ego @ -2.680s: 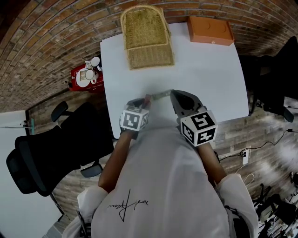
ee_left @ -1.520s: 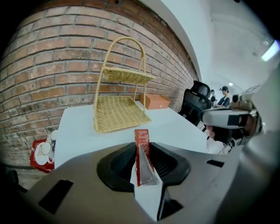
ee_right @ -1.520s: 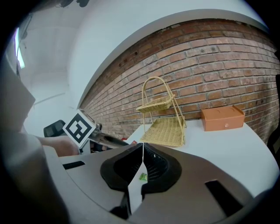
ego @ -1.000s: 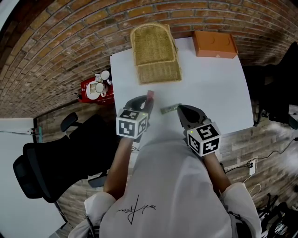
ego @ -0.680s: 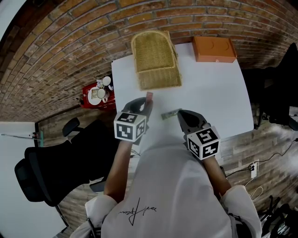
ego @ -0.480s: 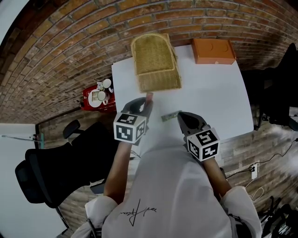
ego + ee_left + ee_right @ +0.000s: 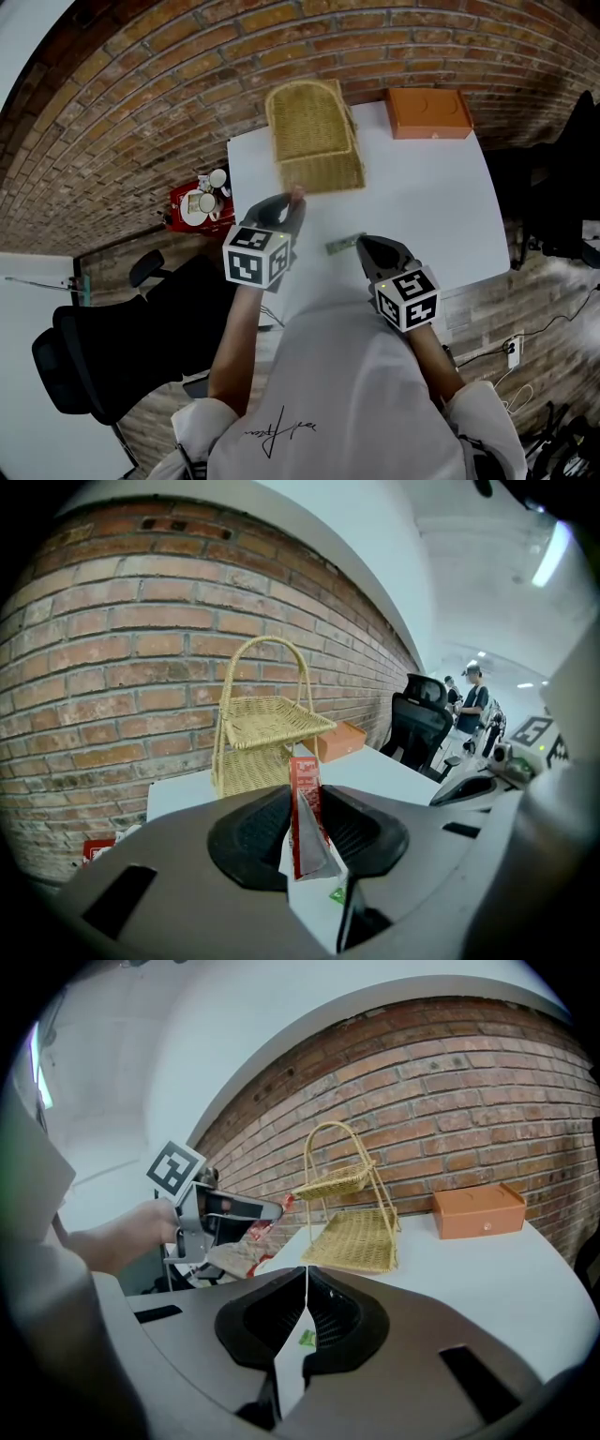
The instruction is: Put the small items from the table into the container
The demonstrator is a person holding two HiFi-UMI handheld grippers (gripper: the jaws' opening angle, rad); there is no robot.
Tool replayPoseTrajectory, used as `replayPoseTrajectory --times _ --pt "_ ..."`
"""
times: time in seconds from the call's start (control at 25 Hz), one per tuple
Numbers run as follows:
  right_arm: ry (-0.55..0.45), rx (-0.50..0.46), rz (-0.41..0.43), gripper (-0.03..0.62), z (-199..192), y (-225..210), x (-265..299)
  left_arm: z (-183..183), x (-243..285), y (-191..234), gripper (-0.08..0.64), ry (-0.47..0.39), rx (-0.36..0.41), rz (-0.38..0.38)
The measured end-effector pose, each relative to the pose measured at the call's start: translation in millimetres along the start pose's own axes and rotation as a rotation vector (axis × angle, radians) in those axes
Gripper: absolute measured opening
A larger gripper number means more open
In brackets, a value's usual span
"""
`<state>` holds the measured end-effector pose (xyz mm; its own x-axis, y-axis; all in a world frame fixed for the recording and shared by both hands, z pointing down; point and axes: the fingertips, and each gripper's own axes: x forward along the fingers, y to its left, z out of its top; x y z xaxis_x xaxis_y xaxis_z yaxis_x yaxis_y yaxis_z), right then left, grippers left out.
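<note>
The thin red paper sachet stands upright between the jaws of my left tongs. They are closed narrow on its lower part, and its top sticks out above the pads. The tongs hold it in the air over the white desk, near the front edge of the two-tier yellow wicker basket with a tall handle, but not yet over a tray.

I judge the sachet to be very light and soft, so it can bend or slide out. A gentle grip on its flat middle seems the best to me. Below the pads one corner looks folded.

The other item, a small green flat packet, lies on the desk just in front of my right tongs, whose jaws are pressed together with nothing between them. It lies flat on the desk, so I think it must be taken by one edge. An orange box sits at the far corner of the desk, well apart.

I cannot read the print on the sachet. The green packet is mostly hidden behind the jaws in both gripper views. The upper tray covers the lower one, so I cannot tell what lies in it.
</note>
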<state>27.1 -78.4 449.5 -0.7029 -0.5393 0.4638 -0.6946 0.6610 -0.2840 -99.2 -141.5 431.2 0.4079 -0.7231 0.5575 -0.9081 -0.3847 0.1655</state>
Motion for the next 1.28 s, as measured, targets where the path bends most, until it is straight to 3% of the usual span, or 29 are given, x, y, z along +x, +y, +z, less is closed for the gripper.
replayPoseTrajectory --times 0.16,0.4,1.28 --pt "0.001 0.002 0.000 0.021 -1 0 -1 18 -4 1 0.110 -0.045 -0.037 -0.028" --pt "0.000 0.004 -0.001 0.021 -1 -1 -1 35 -2 2 0.110 -0.057 0.012 -0.023" --pt "0.001 0.039 -0.013 0.021 -4 -7 2 88 11 16 0.110 -0.105 0.055 -0.026"
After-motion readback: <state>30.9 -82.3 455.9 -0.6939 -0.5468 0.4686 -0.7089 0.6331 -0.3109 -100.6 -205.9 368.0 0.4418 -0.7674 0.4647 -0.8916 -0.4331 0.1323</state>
